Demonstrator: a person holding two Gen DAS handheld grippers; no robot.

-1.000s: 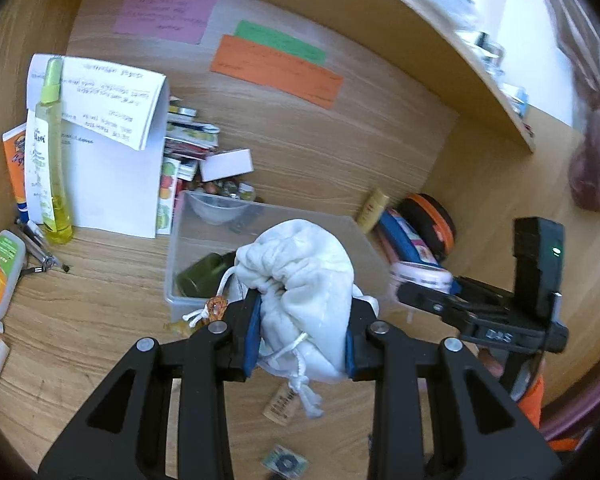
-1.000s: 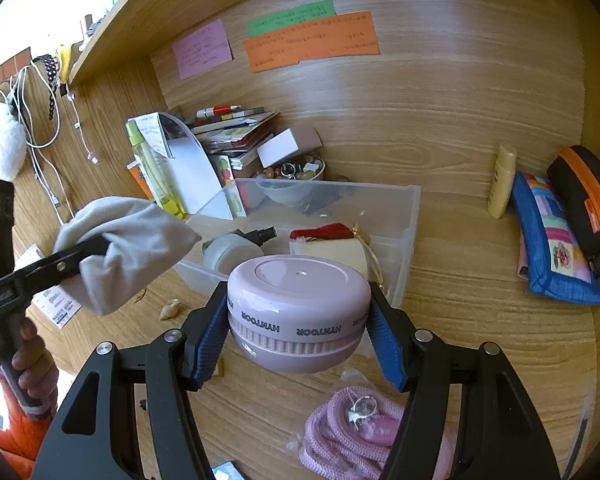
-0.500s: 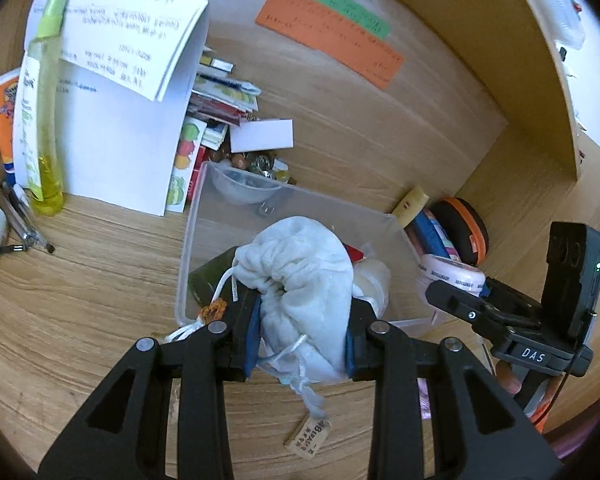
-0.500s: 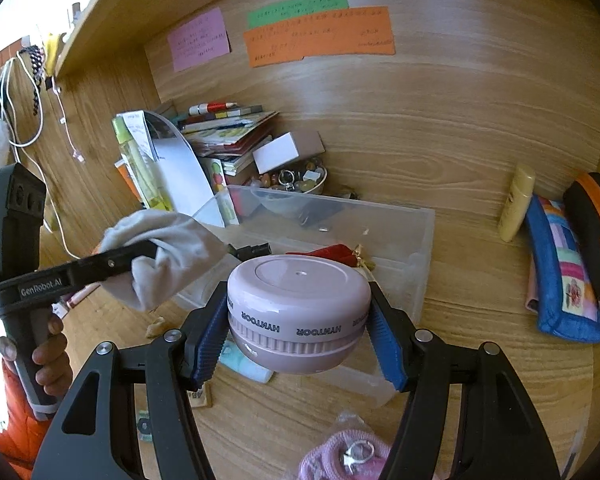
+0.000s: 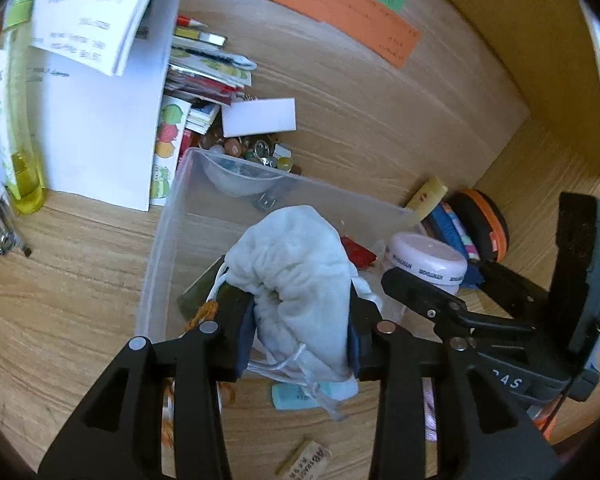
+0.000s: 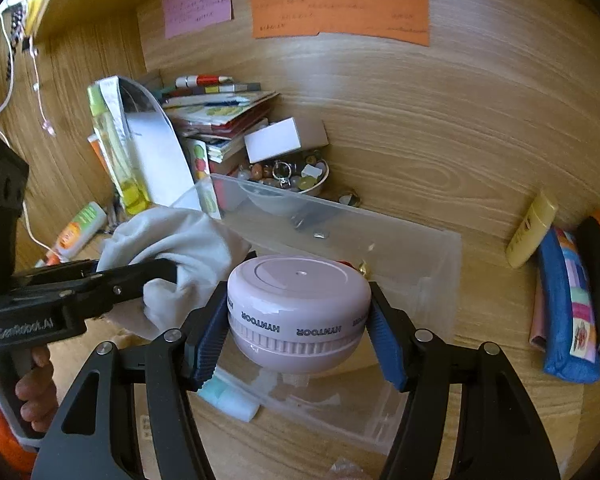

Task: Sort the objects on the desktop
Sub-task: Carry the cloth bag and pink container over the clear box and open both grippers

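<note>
**Both grippers clamped, side by side**

The left gripper point(image 5: 302, 332), filling the bottom of its frame, pinches a white pouch point(image 5: 296, 276). The right gripper point(image 6: 298, 336) squeezes a pink round case point(image 6: 298, 312), centre frame. A hand point(image 6: 36, 392) grips the handle, lower left.

Pouch point(image 5: 296, 264) is soft matt cloth, bin point(image 5: 168, 240) clear smooth plastic, pink case point(image 6: 298, 312) glossy plastic, desk point(image 5: 60, 288) wood-grain.

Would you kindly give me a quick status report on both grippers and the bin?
Left gripper shut on white pouch, over clear bin. Right gripper shut on pink round device, over bin too. Grippers crowd each other.
</note>
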